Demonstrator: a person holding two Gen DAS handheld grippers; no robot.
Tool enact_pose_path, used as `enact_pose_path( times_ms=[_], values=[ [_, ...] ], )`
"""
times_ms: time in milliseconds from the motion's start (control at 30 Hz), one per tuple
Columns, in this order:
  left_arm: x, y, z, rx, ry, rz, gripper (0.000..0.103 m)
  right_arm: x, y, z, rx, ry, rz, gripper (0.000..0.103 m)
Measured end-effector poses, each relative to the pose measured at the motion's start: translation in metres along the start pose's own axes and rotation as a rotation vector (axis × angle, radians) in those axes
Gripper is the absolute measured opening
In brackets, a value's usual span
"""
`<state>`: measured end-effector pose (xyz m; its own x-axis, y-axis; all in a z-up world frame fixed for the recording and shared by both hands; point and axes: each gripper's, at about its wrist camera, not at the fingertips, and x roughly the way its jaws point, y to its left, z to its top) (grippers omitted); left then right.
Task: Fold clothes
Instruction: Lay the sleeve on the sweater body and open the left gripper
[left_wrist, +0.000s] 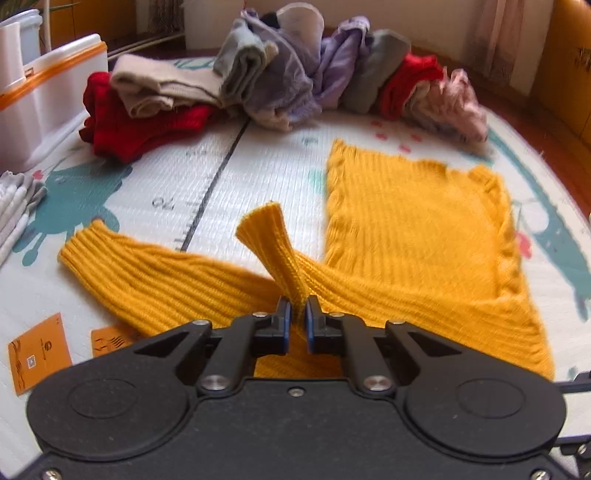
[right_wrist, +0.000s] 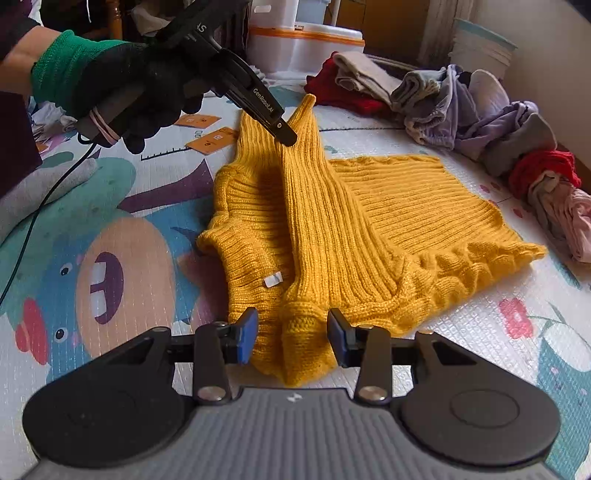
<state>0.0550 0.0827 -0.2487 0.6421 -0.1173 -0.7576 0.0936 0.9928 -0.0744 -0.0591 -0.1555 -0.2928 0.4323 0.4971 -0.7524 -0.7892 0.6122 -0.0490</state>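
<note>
My left tongs (left_wrist: 295, 317) sit nearest the lens, clamped on a cuff (left_wrist: 267, 236) of the yellow sweater (left_wrist: 413, 229), which stands up from the pinch. The sweater lies in the middle of the play mat (left_wrist: 258, 162), body flat, one sleeve (left_wrist: 147, 273) trailing towards the mat's left edge. My right tongs (right_wrist: 291, 336) stand apart, astride the thick knitted edge nearest them, pads not pressing.

I judge the fold barely begun: a sleeve is being drawn across the body, the other is still out, and the body is not yet doubled. A heap of crumpled clothes (left_wrist: 295, 74) waits along the mat's far edge; a few grey and white pieces (left_wrist: 14, 206) at its left edge look stacked.

Only the right view shows the gloved hand (right_wrist: 110, 85) carrying the left tool, and a white label (right_wrist: 272, 280) on the knit. Only the left view shows the outstretched sleeve's full length.
</note>
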Motion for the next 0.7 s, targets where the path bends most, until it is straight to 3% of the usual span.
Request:
enact_pose_path(
  times_ms=[67,133,233,300,400,533,700],
  values=[
    [0.006,0.003,-0.002,-0.014,0.033,-0.005,0.007,0.008,-0.002,0.000,0.014,0.024,0.032,0.049],
    [0.007,0.010,-0.001,-0.042,0.033,0.025,0.022,0.014,-0.004,0.000,0.027,0.048,0.063,0.056],
    [0.002,0.027,0.009,-0.093,0.000,0.153,0.026,0.018,-0.005,0.000,0.030,0.054,0.091,0.062],
    [0.000,0.028,0.021,-0.052,-0.048,0.271,0.026,0.019,-0.005,-0.002,0.025,0.054,0.100,0.063],
    [0.003,0.011,0.046,-0.025,-0.090,0.166,0.026,0.020,-0.007,-0.002,0.039,0.052,0.109,0.063],
    [0.026,-0.055,0.080,0.092,-0.067,-0.119,0.026,0.020,-0.005,0.000,0.030,0.060,0.105,0.065],
    [0.057,-0.140,0.121,0.221,-0.002,-0.356,0.026,0.020,-0.003,0.001,0.031,0.064,0.102,0.065]
  ],
)
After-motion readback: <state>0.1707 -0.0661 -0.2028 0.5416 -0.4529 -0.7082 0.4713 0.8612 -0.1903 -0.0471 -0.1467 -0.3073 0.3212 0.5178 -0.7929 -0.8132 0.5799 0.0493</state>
